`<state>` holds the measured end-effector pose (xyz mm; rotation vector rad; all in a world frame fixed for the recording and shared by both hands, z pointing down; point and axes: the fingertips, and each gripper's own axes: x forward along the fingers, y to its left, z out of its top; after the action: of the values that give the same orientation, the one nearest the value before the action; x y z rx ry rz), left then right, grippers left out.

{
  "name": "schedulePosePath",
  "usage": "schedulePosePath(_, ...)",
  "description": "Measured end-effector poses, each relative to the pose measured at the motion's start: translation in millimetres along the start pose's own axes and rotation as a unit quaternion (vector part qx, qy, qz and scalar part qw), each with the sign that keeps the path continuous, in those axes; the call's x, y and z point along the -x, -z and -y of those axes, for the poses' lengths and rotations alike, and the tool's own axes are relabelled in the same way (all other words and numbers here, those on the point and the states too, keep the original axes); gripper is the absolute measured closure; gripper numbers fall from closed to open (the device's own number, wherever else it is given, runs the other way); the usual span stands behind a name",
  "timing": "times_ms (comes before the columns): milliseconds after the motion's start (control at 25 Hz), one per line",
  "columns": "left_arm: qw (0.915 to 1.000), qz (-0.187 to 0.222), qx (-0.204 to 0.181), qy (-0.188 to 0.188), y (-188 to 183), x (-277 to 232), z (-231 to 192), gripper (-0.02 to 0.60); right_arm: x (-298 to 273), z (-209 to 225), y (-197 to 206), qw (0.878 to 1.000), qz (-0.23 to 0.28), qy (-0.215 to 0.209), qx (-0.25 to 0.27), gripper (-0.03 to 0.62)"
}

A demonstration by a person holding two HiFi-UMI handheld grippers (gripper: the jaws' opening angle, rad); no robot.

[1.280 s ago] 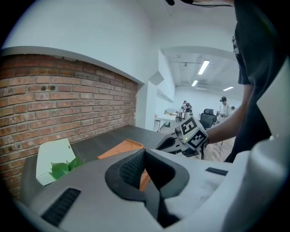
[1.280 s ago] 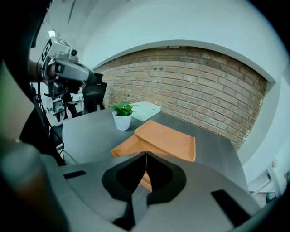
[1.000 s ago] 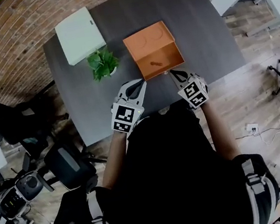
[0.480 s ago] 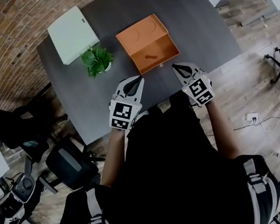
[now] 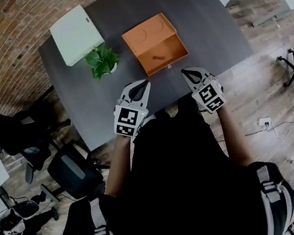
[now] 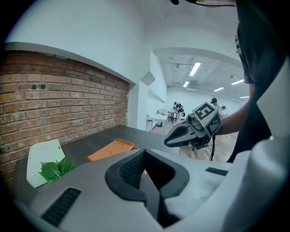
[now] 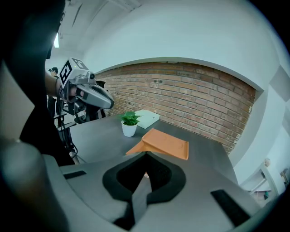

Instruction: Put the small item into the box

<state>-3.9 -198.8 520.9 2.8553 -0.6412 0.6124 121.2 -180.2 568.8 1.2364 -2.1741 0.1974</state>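
small item point(image 5: 158, 58): we see it in box point(image 5: 146, 30), ahead between both claws, long axis crosswise
left claw point(image 5: 143, 84): together, empty
right claw point(image 5: 186, 72): together, empty

Orange box point(image 5: 149, 33) (open), small item point(image 5: 158, 58) inside

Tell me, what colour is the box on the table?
The box is orange, clearest in the head view.
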Motion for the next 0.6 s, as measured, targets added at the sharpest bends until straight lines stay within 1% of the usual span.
schedulePosePath(240, 1.0000, 0.001, -0.004, 0.000, -2.2, -0.1, -0.5, 0.558, -2.2, 0.0, 2.7, 1.000, -0.006, -0.001, 0.004, 0.569)
schedulePosePath(600, 1.0000, 0.003, 0.001, -0.004, -3.3, -4.6, -7.4, 0.558, -10.5, 1.6, -4.3, 1.000, -0.009, -0.011, 0.025, 0.569)
